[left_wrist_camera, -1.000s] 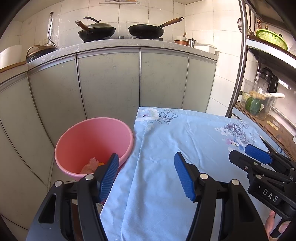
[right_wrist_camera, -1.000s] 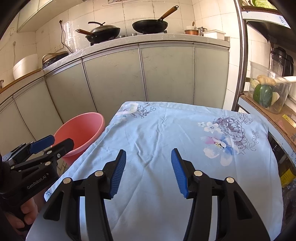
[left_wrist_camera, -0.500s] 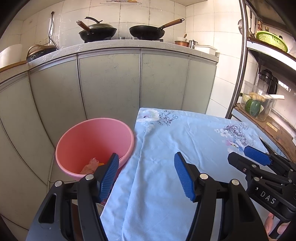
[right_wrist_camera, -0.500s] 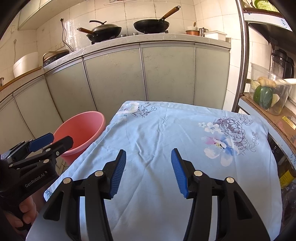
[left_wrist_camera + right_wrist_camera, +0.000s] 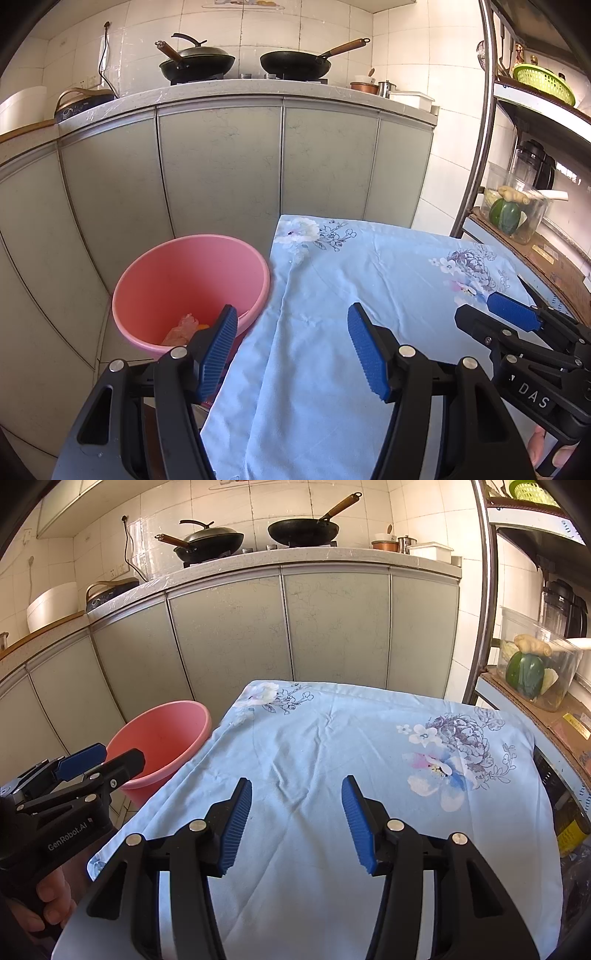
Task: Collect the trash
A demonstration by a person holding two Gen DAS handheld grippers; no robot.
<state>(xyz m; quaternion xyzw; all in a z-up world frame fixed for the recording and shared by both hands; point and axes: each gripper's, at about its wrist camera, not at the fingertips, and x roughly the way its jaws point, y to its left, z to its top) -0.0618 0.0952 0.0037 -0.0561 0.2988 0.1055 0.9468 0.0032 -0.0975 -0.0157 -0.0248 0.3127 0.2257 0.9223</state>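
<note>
A pink bucket [image 5: 192, 273] stands on the floor left of the table, with crumpled pinkish and orange trash [image 5: 184, 328] at its bottom; it also shows in the right wrist view as the pink bucket [image 5: 166, 738]. My left gripper [image 5: 291, 347] hovers open over the table's left edge, its left finger in front of the bucket's rim. My right gripper [image 5: 295, 819] is open above the light blue flowered tablecloth [image 5: 332, 746], nothing between its blue pads. Each gripper appears at the edge of the other's view. No loose trash shows on the cloth.
Grey kitchen cabinets [image 5: 221, 166] run behind the table, with two black pans [image 5: 295, 62] on the stove above. A metal shelf rack [image 5: 476, 147] stands at right, holding a clear box of vegetables [image 5: 513, 210] and a green basket [image 5: 543, 81].
</note>
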